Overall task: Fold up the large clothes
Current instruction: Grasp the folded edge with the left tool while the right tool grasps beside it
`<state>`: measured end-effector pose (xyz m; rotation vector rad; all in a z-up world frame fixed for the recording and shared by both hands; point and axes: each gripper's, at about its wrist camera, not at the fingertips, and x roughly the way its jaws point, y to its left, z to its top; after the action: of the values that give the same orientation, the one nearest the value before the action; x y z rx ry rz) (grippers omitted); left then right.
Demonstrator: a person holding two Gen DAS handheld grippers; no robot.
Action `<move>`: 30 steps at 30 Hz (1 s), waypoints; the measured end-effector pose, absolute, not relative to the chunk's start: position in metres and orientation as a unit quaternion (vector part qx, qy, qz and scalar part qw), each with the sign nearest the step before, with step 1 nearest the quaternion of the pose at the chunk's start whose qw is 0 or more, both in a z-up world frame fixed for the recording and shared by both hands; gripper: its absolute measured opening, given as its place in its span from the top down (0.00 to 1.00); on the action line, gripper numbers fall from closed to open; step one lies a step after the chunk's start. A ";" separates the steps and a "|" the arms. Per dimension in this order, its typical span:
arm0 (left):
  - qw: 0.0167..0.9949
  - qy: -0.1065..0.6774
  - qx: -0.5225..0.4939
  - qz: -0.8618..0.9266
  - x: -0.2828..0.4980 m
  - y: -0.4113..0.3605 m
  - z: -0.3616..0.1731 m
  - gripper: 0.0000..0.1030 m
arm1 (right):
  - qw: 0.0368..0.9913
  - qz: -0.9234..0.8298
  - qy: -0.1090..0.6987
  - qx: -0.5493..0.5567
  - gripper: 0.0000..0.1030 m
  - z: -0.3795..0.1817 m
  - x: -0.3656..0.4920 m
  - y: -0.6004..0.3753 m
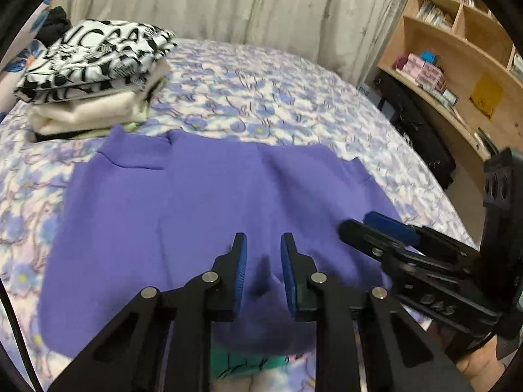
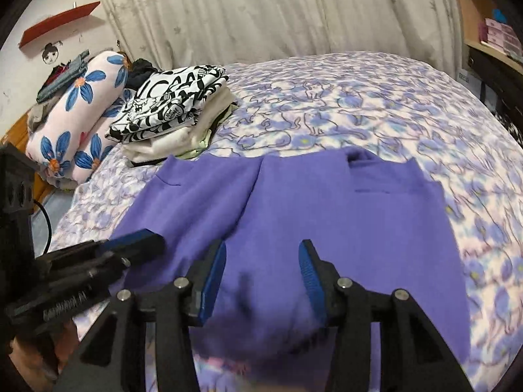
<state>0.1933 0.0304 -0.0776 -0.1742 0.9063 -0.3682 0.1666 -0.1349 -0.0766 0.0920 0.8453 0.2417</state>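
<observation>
Purple garment (image 1: 202, 196) flat on bed (image 1: 278, 98); both tools above, jaws apart

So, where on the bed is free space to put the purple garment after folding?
The bedspread is bare between the purple garment and the curtain, and to its right toward the bookshelf. The far left is crowded: a stack of folded clothes touches the garment's corner, beside a floral roll.

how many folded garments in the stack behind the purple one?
3 visible: black-and-white print on top, cream one under it, and a thin dark layer at the bottom, all behind the purple garment. More may be hidden within the stack.
</observation>
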 end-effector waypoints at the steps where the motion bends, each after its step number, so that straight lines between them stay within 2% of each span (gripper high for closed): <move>1: 0.876 0.446 -0.076 -0.170 0.197 0.027 -0.086 0.81 | 0.902 0.102 0.418 0.044 0.55 -0.087 0.172 -0.138; 4: 0.864 0.482 -0.057 -0.138 0.204 0.031 -0.120 0.84 | 0.892 0.053 0.447 0.046 0.58 -0.117 0.178 -0.160; 6: 0.858 0.484 -0.085 -0.152 0.201 0.041 -0.129 0.84 | 0.885 0.078 0.451 0.081 0.59 -0.128 0.172 -0.180; 11: 0.854 0.483 -0.125 -0.147 0.195 0.047 -0.125 0.82 | 0.886 0.065 0.453 0.077 0.58 -0.111 0.158 -0.182; 18: 0.871 0.445 -0.103 -0.181 0.166 0.031 -0.093 0.81 | 0.884 0.131 0.437 0.102 0.58 -0.088 0.134 -0.161; 23: 0.858 0.477 -0.078 -0.174 0.157 0.024 -0.118 0.81 | 0.865 0.134 0.481 0.041 0.58 -0.121 0.122 -0.131; 25: 0.850 0.488 -0.092 -0.176 0.154 0.027 -0.127 0.81 | 0.859 0.129 0.493 0.051 0.57 -0.135 0.118 -0.132; 30: 0.851 0.485 -0.100 -0.172 0.148 0.030 -0.126 0.79 | 0.854 0.137 0.494 0.093 0.57 -0.132 0.115 -0.145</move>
<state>0.1482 0.0298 -0.1255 -0.2101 1.0217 -0.3629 0.1150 -0.1449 -0.1321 0.1967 1.0387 0.2879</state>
